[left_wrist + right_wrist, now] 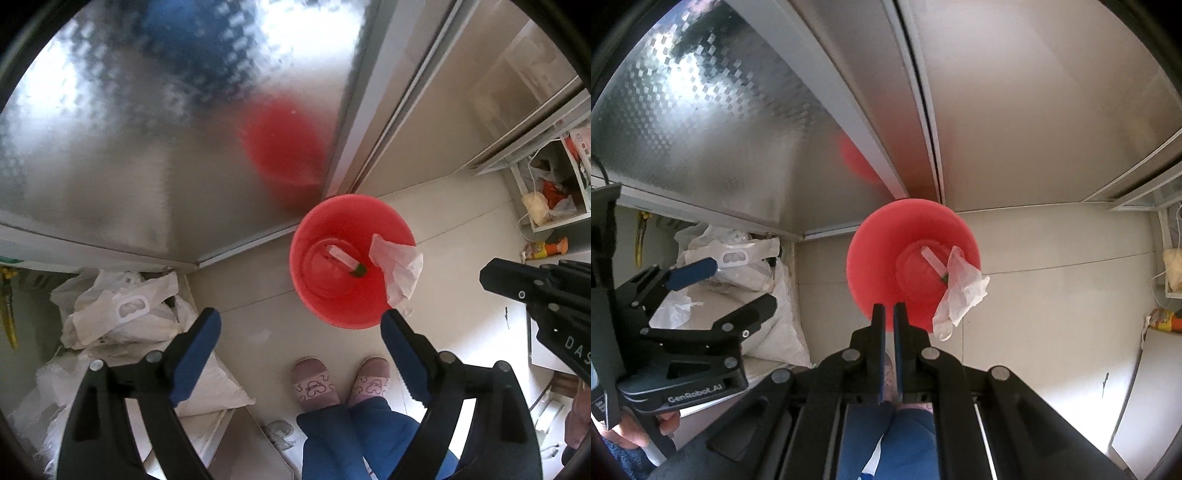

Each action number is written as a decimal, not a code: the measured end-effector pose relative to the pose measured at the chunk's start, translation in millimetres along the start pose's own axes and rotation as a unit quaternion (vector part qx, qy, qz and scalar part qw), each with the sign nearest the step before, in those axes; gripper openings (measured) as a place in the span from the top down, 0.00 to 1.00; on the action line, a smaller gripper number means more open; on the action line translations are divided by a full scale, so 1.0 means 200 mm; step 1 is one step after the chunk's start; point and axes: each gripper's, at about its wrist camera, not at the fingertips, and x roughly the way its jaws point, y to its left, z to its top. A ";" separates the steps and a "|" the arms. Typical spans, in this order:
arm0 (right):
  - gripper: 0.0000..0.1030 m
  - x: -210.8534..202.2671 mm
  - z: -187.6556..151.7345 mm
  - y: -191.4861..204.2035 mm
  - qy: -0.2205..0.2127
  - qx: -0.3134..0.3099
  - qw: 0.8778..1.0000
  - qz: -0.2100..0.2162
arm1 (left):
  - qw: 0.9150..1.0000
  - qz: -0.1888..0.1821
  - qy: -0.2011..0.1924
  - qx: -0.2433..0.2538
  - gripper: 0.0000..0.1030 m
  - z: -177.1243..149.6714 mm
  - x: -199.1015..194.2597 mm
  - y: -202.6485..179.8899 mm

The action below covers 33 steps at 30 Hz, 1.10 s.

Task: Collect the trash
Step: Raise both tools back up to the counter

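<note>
In the left wrist view the left tongs (301, 326) are hanging released and empty, the red bin (325, 306) lying just above them at frame centre. A white wrapper (400, 267) is draping over its right rim, long axis running down-right, nearer the clenched, empty right tongs (889, 314), which are sitting just below the bin.

Pale tiled floor (454, 236) meets reflective patterned metal cabinet doors (122, 147).
</note>
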 end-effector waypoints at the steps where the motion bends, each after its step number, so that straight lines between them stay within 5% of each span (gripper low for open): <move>1: 0.96 -0.02 0.00 0.01 -0.001 -0.002 1.000 0.000 | 1.000 0.001 -0.002 -0.003 0.15 0.00 -0.03 0.00; 3: 0.94 -0.08 0.00 0.03 -0.005 -0.010 1.000 0.001 | 1.000 0.003 -0.008 -0.008 0.15 -0.01 -0.11 0.01; 4: 0.82 -0.12 -0.01 0.04 -0.008 -0.016 1.000 0.001 | 1.000 0.003 -0.011 -0.010 0.15 -0.01 -0.16 0.01; 5: 0.58 -0.16 -0.01 0.05 -0.009 -0.022 1.000 0.000 | 1.000 0.005 -0.014 -0.012 0.16 -0.01 -0.21 0.00; 7: 0.38 -0.26 -0.02 0.07 -0.017 -0.032 0.999 0.006 | 1.000 0.006 -0.020 -0.014 0.15 -0.03 -0.32 0.00; 11: 0.27 -0.46 -0.04 0.12 -0.025 -0.048 0.999 0.001 | 0.999 0.025 -0.026 -0.020 0.00 -0.06 -0.55 -0.01; 16: 0.03 -0.77 -0.07 0.18 -0.050 -0.056 0.997 -0.009 | 0.999 0.012 -0.039 -0.030 0.00 -0.09 -0.85 0.00; 33: 0.01 -1.61 -0.05 0.42 -0.124 -0.093 0.988 -0.009 | 0.991 0.010 -0.123 -0.048 0.00 -0.09 -1.79 0.05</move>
